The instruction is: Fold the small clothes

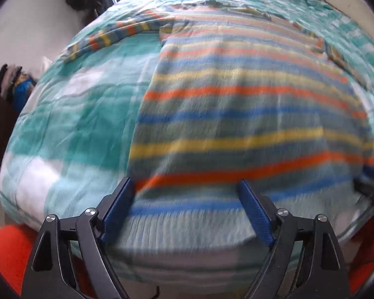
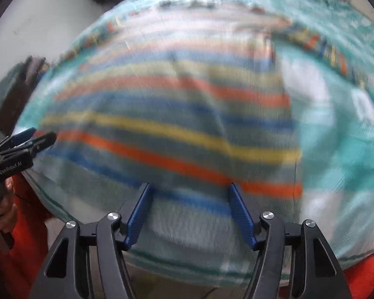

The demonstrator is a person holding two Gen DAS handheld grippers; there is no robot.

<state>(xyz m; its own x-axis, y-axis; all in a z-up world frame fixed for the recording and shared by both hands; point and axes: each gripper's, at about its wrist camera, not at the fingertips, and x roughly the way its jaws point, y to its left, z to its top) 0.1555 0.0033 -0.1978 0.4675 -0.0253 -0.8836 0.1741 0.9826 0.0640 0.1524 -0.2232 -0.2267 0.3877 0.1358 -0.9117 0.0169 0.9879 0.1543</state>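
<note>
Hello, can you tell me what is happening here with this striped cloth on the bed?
A person is holding a two-finger gripper in each hand over a striped long-sleeved shirt that lies spread flat on a bed with a teal and white cover. The left gripper and the right gripper both point down at the shirt's near hem, with jaws open and nothing gripped. One sleeve lies stretched out to the side. No fold has been made yet, and the pictures are blurred.
</note>
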